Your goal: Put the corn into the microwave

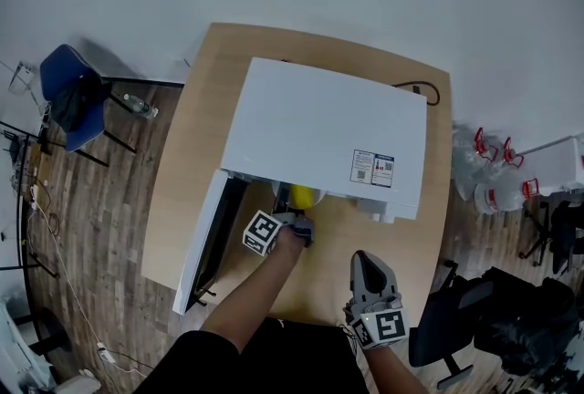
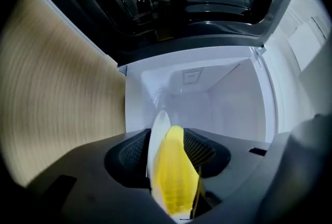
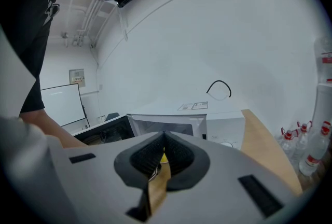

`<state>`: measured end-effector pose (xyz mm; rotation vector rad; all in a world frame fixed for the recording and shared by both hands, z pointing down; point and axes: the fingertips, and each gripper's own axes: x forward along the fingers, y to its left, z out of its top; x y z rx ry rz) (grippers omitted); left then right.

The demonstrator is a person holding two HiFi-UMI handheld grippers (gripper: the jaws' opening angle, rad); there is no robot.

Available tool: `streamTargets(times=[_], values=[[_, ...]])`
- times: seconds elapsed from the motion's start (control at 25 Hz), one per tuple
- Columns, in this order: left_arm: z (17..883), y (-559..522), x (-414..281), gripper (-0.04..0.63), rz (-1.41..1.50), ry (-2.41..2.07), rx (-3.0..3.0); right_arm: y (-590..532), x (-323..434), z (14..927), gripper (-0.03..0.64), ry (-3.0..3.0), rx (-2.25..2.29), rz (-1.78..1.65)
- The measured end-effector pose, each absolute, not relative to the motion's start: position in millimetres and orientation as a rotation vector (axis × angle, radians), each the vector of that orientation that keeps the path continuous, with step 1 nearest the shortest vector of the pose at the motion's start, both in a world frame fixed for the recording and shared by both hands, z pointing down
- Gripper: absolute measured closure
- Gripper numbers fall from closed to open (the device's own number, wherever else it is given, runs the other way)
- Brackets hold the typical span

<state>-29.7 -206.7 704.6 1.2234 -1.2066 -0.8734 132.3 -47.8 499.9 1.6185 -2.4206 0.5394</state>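
Fingers of the left gripper (image 2: 167, 136) stand apart, with the corn (image 2: 179, 176) and a white plate (image 2: 157, 140) between them at the open microwave (image 2: 218, 98) mouth. Right gripper (image 3: 164, 145) is closed and empty, near the table (image 1: 196, 164) edge.

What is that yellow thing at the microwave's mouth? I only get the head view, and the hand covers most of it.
Observer: It is an ear of corn. The left gripper view shows it between the spread jaws of the left gripper, with a white piece beside it, pointing into the white inside of the microwave.
Operator: And is the other hand's tool holding anything?
Observer: No. The right gripper view shows the right gripper with its jaws together and nothing between them, only the wooden table beyond.
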Motion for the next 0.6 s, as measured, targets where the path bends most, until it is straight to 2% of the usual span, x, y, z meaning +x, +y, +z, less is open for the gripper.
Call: streamTargets(times=[0.12, 0.24, 0.6], values=[[704.0, -205.3, -30.4, 0.419, -0.874, -1.248, 1.202, -46.9, 132.3, 506.7, 0.557, -2.413, 1.618, 0.564], [698.5, -204.1, -32.7, 0.359, -0.865, -1.292, 1.215, -42.4, 130.5, 511.1, 0.557, -2.406, 1.603, 0.570], [697.1, -193.8, -44.7, 0.356, -0.932, -1.273, 1.194, -34.8, 132.1, 520.3, 0.557, -2.390, 1.602, 0.597]])
